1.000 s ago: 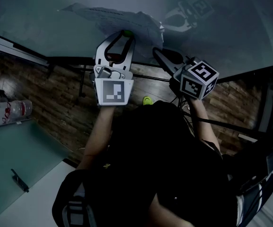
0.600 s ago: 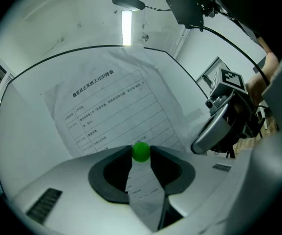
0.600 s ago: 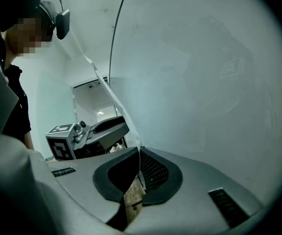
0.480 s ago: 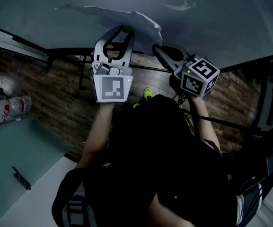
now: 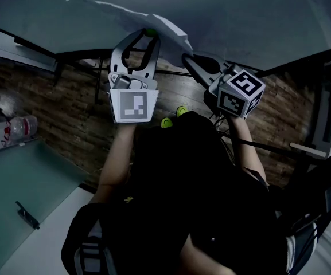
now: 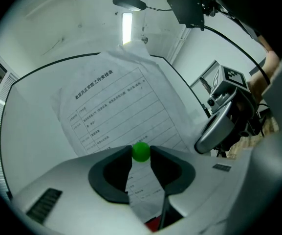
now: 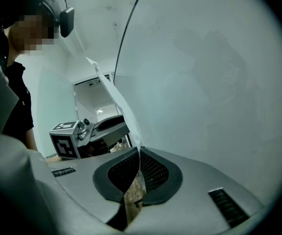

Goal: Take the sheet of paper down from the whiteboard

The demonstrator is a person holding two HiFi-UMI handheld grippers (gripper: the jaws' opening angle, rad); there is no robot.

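Clamping a green magnet (image 6: pixel 141 151), the left gripper (image 6: pixel 141 155) alone views the printed sheet of paper (image 6: pixel 116 106); the right gripper (image 7: pixel 139 152) pinches its edge.

- Wood-plank floor (image 5: pixel 67 116), dark brown, running beneath everything.
- A clear plastic bottle (image 5: pixel 18 129) lying on its side at the left edge.
- A pale desk (image 5: pixel 22 182) at lower left, with a small dark object (image 5: pixel 26 216) lying on it.
- A lit strip light (image 6: pixel 127 27) overhead.

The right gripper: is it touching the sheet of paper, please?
Touching: in the right gripper view the right gripper is shut on the edge of the paper.
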